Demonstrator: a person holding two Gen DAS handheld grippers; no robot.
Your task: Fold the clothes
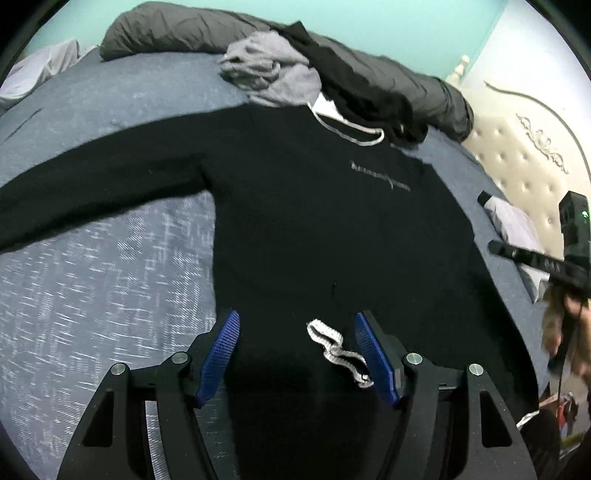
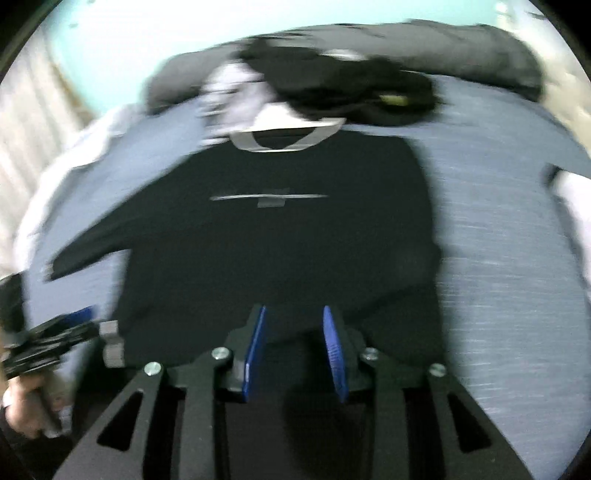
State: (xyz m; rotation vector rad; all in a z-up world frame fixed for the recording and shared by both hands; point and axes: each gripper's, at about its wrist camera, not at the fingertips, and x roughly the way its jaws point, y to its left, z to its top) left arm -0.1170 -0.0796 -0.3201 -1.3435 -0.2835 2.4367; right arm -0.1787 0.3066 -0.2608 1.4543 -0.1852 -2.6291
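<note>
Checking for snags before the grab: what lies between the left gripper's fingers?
In the left wrist view, the left gripper frames the black sweatshirt, with a pale drawstring lying on it.

Bare bedspread (image 1: pixel 92 295) flanks the shirt; clothes pile (image 1: pixel 295 74) blocks beyond

Shirt (image 2: pixel 280 229) chest print (R view) blurred, unreadable

Blue-grey bedsheet (image 1: pixel 92 295); rolled dark grey duvet (image 1: pixel 177 29) along far edge; tufted cream headboard (image 1: pixel 517 158); teal wall (image 1: pixel 388 22).
</note>
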